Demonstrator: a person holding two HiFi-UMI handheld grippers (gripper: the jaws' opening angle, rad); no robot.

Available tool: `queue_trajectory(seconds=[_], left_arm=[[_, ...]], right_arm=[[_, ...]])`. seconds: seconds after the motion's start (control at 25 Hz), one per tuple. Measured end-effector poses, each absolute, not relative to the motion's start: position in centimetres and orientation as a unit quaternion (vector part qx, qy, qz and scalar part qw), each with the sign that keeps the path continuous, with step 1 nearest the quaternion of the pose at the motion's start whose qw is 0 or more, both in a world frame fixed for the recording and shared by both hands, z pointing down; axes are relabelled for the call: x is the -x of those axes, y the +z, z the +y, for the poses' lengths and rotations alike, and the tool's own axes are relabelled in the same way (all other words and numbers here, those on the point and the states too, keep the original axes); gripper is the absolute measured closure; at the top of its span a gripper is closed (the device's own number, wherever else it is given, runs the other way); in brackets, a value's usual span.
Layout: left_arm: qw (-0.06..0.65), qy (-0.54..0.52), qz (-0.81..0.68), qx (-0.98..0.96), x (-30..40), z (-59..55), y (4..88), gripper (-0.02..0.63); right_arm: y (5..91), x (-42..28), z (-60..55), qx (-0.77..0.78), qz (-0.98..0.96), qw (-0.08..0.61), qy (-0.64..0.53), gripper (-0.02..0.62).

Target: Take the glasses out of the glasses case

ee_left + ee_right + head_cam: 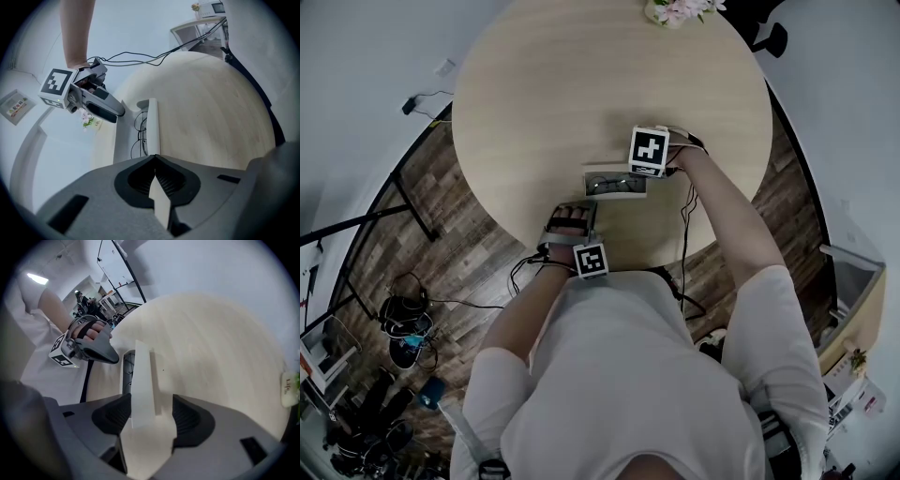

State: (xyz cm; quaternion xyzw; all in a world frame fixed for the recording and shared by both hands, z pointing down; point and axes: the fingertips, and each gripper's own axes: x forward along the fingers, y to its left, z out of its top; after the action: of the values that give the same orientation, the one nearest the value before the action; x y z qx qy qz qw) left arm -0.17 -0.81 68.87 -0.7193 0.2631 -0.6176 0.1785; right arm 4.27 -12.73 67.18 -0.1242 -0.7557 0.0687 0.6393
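Note:
A white glasses case point(617, 184) lies open near the table's front edge, with dark-rimmed glasses point(138, 136) inside it. My left gripper point(156, 182) is shut on the thin near wall of the case point(153, 126); in the head view the left gripper point(577, 210) sits just in front of the case. My right gripper point(152, 416) is at the opposite end, open, its pads point(191, 418) standing either side of the raised white lid point(141, 380). The lid lies against the left pad, apart from the right one. In the head view the right gripper point(644, 176) hangs over the case's right end.
The round light wooden table point(581, 84) carries a small pot of pink flowers point(679, 10) at its far edge. Cables point(686, 220) hang off the near edge beside the person's arms. Dark plank floor and a metal stand point(403, 202) lie to the left.

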Motion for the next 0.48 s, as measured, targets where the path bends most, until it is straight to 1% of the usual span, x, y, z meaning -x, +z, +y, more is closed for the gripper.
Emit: queue_trajectory(seconds=[0.16,0.24,0.48], left_arm=[[0.183,-0.613,0.264,0.722,0.0,-0.8,68.8,0.599],[0.184,-0.616,0.257,0.722,0.1,-0.8,68.4,0.598],[0.212,-0.618,0.257,0.712,0.5,-1.4,68.1,0.598]], right_arm=[[66.1,-3.7,-13.3,0.107,-0.775,0.622,0.023,0.322],[65.4,-3.5,-13.2,0.098,-0.786,0.611,-0.007,0.336],[63.4,-4.2,-12.5,0.039,-0.809,0.576,-0.109,0.441]])
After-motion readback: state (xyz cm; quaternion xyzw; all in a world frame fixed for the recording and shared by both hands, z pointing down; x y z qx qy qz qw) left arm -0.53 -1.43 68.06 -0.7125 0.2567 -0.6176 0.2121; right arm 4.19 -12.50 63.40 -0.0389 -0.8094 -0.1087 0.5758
